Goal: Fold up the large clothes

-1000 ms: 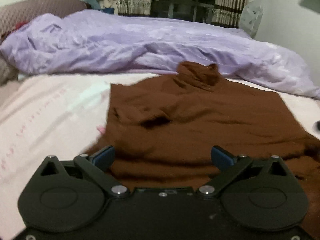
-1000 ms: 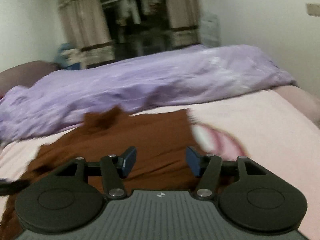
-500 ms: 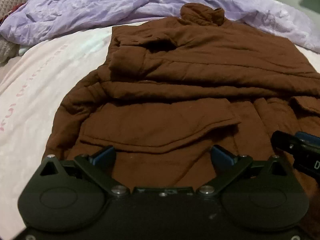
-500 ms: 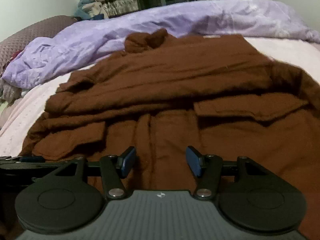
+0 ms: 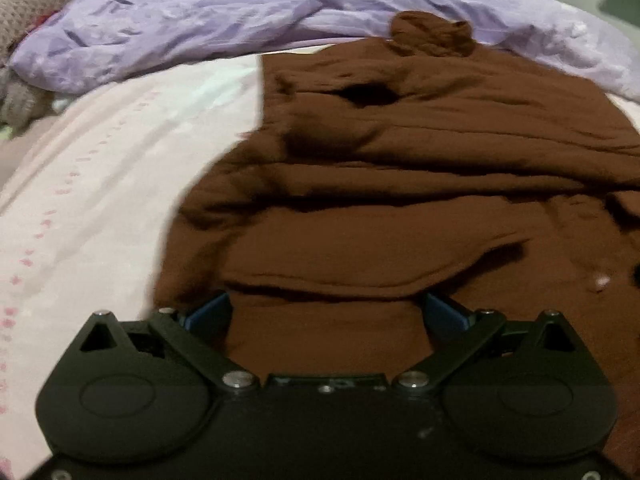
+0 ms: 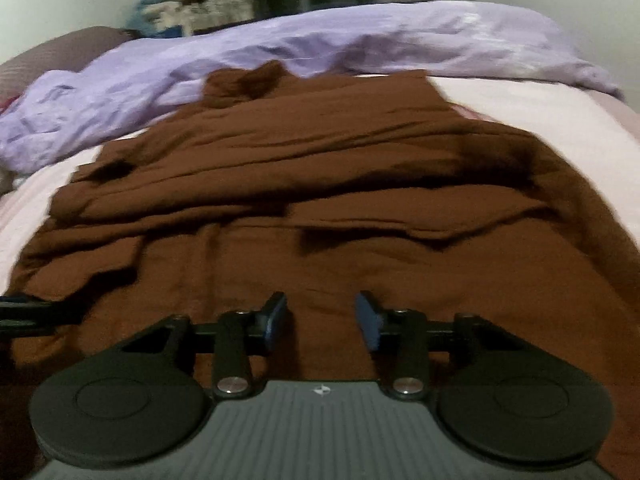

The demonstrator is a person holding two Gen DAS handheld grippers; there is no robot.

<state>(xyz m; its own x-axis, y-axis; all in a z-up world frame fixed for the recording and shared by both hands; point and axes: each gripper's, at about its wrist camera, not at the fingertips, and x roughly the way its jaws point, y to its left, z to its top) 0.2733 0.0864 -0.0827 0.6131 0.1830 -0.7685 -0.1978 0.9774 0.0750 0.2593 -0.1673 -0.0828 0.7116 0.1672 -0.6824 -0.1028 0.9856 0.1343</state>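
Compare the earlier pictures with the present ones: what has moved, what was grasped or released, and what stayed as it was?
Both tongs have come down toward the near hem of the brown coat, which now fills more of each view. The right tongs have just been closing a little, with nothing gripped; the left tongs stay wide open. The coat lies as before on the pink sheet, the purple duvet behind it.

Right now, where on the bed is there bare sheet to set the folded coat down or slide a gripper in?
Bare pink sheet lies left of the brown coat, bordered behind by the purple duvet. A smaller bare strip lies on the coat's right, below the duvet. The middle is all coat, its collar against the duvet.
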